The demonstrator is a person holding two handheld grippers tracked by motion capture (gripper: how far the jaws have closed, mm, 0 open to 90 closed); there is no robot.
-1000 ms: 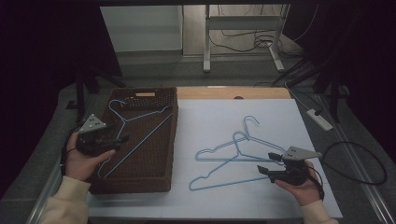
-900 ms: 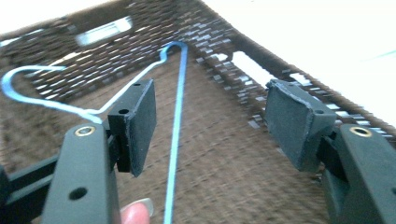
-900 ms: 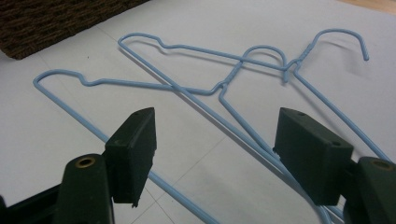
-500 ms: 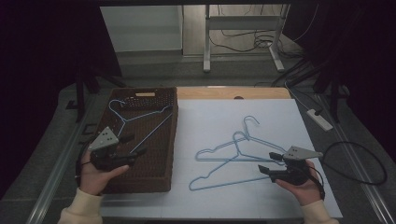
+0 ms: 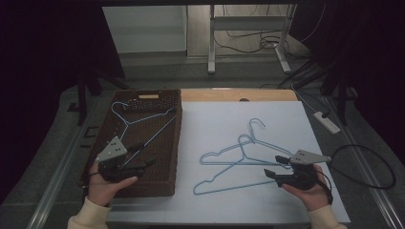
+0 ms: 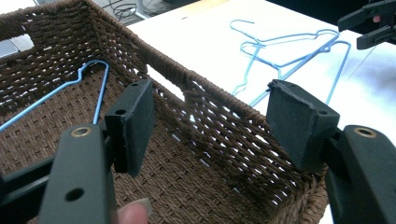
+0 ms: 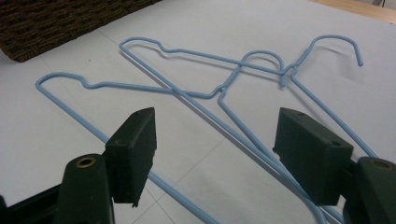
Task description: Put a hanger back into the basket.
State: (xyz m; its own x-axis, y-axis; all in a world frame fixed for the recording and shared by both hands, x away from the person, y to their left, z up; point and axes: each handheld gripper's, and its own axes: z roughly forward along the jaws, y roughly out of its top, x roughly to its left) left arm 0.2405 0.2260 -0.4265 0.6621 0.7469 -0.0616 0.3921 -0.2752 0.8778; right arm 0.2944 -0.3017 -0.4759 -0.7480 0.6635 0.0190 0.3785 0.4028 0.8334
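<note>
A brown wicker basket [image 5: 162, 181] stands at the table's left with one blue wire hanger [image 5: 148, 119] lying inside it. Two more blue hangers [image 5: 243, 155] lie crossed on the white table cover [image 5: 215, 119]. My left gripper [image 5: 144, 155] hovers open over the basket's near part; in the left gripper view its jaws frame the basket's right wall [image 6: 210, 93], with the basket's hanger [image 6: 88, 84] to the left. My right gripper [image 5: 272, 165] is open and low at the right ends of the crossed hangers [image 7: 210, 88], whose wires run between its jaws.
A white power strip [image 5: 327, 121] and a looped black cable [image 5: 367, 167] lie off the table's right side. A bare wooden strip [image 5: 239, 95] runs along the table's far edge. Metal table legs [image 5: 210, 38] stand behind. The basket's corner [image 7: 56, 23] shows far left of the right gripper.
My left gripper has moved from the basket's left edge toward its near right part and turned toward the table's middle. The right gripper and the hangers have stayed put.
</note>
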